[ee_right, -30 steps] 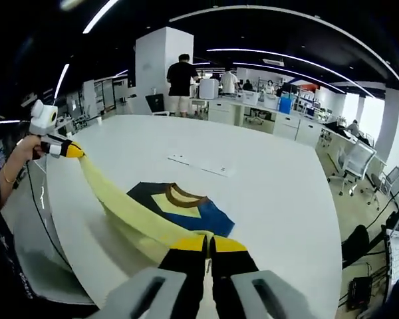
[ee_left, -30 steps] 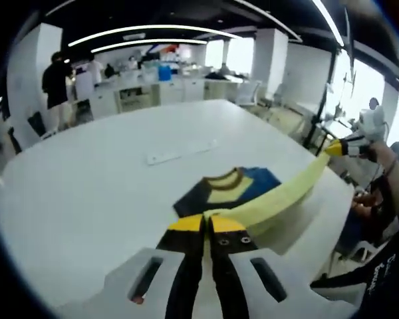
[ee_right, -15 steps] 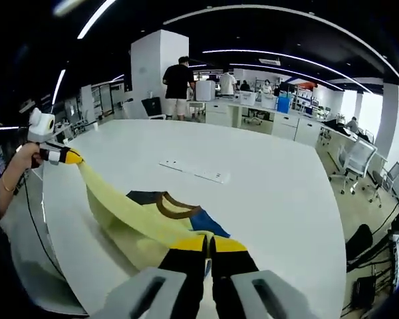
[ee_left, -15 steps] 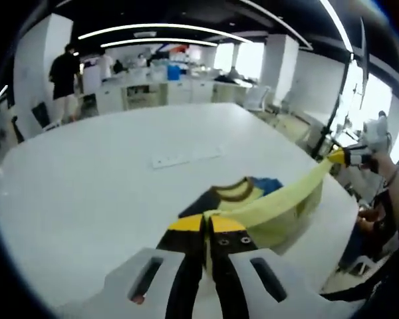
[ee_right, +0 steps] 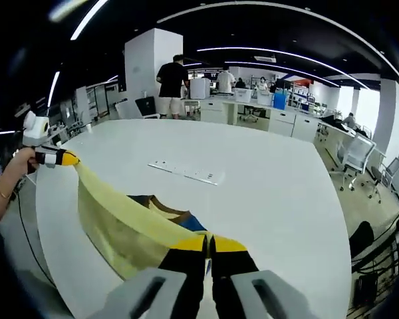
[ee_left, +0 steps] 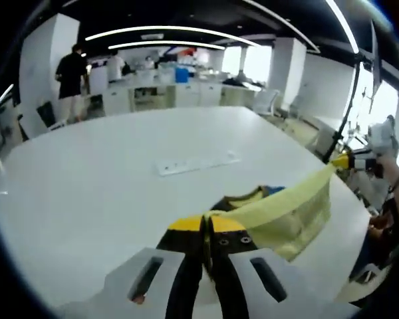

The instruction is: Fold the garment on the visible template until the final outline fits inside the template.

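Folding in progress: both tools hold the lower hem of the garment [ee_right: 130, 222] raised above the bench [ee_right: 266, 199], so that the yellow cloth hangs as a taut sheet between them.
Left tool [ee_left: 207, 226]: jaws pressed together on one corner of the yellow hem; it appears again in the right gripper view [ee_right: 61, 158], out past the bench's near edge, in a person's hand [ee_right: 16, 166].
Right tool [ee_right: 208, 244]: jaws likewise pinched shut on the opposite hem corner; seen from the left gripper view [ee_left: 351, 161] it sits off the bench's edge, with a forearm behind it.
Garment position: the collar end (brown neckband, dark blue and yellow panels) lies flat on the white bench near its near edge, and the lifted hem stands just in front of it and hides most of it.
Reason for the hold: a corner in each tool keeps the hem straight and the cloth free of sag, which should let the lower half be carried over the collar half as one even fold.
Template: no outline can be made out on the bench surface (too faint to tell, if present).
Other item: a white strip [ee_right: 185, 173] lies flat toward the bench's middle, well apart from the garment.
Stage, as judged: the first fold is under way, the hem not yet laid down.
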`<state>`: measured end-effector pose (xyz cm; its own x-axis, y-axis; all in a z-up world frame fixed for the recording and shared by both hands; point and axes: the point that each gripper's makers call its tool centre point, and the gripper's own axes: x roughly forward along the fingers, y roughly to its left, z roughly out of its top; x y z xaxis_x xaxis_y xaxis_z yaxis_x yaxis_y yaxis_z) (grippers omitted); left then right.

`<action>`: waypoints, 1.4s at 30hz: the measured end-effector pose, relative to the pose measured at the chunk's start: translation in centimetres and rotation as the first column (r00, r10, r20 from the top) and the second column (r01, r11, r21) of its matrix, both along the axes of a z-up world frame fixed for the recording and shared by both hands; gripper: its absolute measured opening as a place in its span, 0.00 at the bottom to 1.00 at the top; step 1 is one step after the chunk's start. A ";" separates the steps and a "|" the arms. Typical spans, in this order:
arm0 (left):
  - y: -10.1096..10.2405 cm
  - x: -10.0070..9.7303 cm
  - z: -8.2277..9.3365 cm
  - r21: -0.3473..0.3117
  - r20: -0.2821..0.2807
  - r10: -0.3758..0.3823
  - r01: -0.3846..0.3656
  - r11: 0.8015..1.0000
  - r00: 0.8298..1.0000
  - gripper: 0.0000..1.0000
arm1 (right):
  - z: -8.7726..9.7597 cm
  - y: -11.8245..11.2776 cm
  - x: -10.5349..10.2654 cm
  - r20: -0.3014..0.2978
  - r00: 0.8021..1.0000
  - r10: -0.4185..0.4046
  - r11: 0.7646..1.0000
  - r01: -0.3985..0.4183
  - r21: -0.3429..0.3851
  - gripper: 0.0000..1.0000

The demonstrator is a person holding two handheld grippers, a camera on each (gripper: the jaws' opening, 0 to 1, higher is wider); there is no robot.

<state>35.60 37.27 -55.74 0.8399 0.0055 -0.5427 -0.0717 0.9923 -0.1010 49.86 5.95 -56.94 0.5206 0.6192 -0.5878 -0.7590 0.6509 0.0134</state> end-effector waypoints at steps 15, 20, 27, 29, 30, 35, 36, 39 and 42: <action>1.7 3.3 -3.7 -0.003 0.008 0.050 -0.050 0.999 0.999 0.00 | -3.9 1.7 3.6 -0.039 0.998 -0.045 0.999 0.045 0.003 0.00; 2.3 4.2 -5.5 -0.012 -0.006 0.081 -0.081 0.997 0.997 0.00 | -5.6 2.2 4.5 -0.057 0.997 -0.058 0.998 0.058 -0.014 0.00; 3.2 5.2 -7.8 -0.026 0.001 0.119 -0.118 0.993 0.993 0.00 | -7.8 2.7 5.3 -0.068 0.996 -0.061 0.998 0.059 -0.036 0.00; 3.3 5.4 -8.6 -0.038 -0.013 0.120 -0.121 0.992 0.993 0.00 | -8.4 2.8 5.5 -0.078 0.995 -0.066 0.997 0.063 -0.038 0.00; 3.3 5.4 -9.2 -0.038 -0.032 0.107 -0.108 0.993 0.994 0.00 | -8.5 2.8 5.6 -0.082 0.994 -0.072 0.997 0.069 -0.037 0.00; 3.6 5.7 -10.6 -0.038 -0.027 0.107 -0.108 0.993 0.994 0.00 | -9.9 3.2 6.0 -0.094 0.992 -0.081 0.996 0.077 -0.053 0.00; 3.7 5.8 -10.8 -0.041 -0.026 0.109 -0.110 0.993 0.994 0.00 | -10.1 3.2 6.1 -0.095 0.992 -0.083 0.995 0.078 -0.057 0.00; 3.8 6.0 -11.7 -0.038 -0.026 0.108 -0.109 0.993 0.994 0.00 | -11.0 3.3 6.3 -0.103 0.991 -0.088 0.994 0.081 -0.073 0.00; 3.8 5.9 -12.7 -0.012 -0.052 0.101 -0.101 0.995 0.994 0.00 | -11.8 3.4 6.3 -0.118 0.988 -0.095 0.993 0.085 -0.081 0.00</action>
<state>41.54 41.06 -68.48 0.8063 0.0808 -0.5859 -0.1770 0.9782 -0.1087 56.20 9.40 -68.71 0.4940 0.5245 -0.6934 -0.6930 0.7192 0.0503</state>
